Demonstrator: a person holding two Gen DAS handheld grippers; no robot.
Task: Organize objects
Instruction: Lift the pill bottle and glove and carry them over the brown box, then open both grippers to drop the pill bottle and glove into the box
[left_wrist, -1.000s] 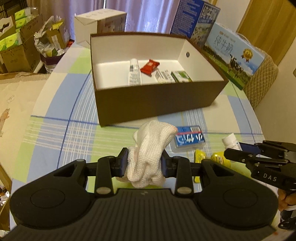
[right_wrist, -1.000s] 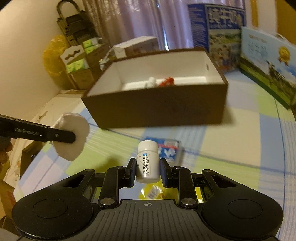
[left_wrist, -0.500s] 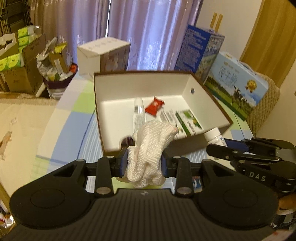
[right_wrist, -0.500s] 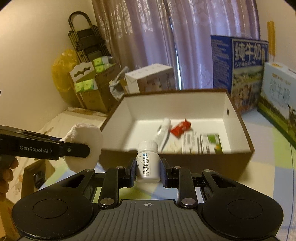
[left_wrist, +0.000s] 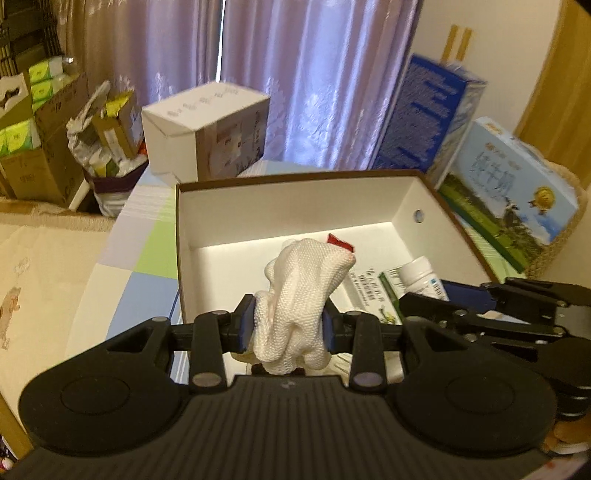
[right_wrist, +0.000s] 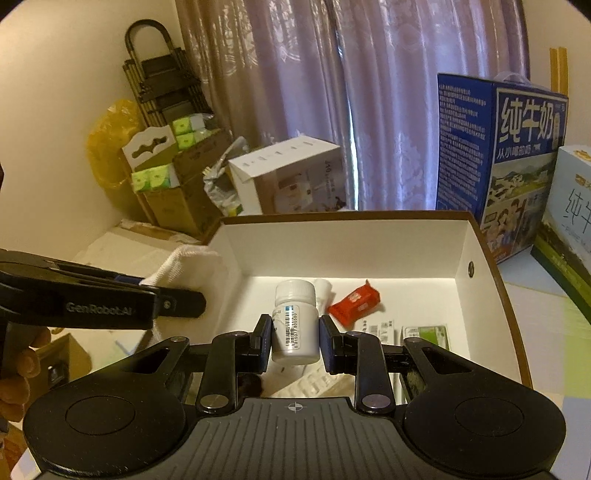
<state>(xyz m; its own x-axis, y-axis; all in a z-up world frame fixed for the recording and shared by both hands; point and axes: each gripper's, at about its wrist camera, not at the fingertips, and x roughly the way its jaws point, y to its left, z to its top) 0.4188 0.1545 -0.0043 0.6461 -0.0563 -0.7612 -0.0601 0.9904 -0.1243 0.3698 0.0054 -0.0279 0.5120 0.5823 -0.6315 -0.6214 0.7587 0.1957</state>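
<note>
Left gripper (left_wrist: 287, 325) clamps white cloth (left_wrist: 303, 295) inside the box rim (left_wrist: 295, 180).

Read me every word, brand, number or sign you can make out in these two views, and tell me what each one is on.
"GenRobot.AI": side of the left gripper
"纯牛奶": front of the dark blue milk carton
"纯": only the first character shows on the pale blue carton
Barcode digits on the white bottle held in the right gripper: too small to read reliably
Print on the red packet, green box and white box: too blurred to read
</note>
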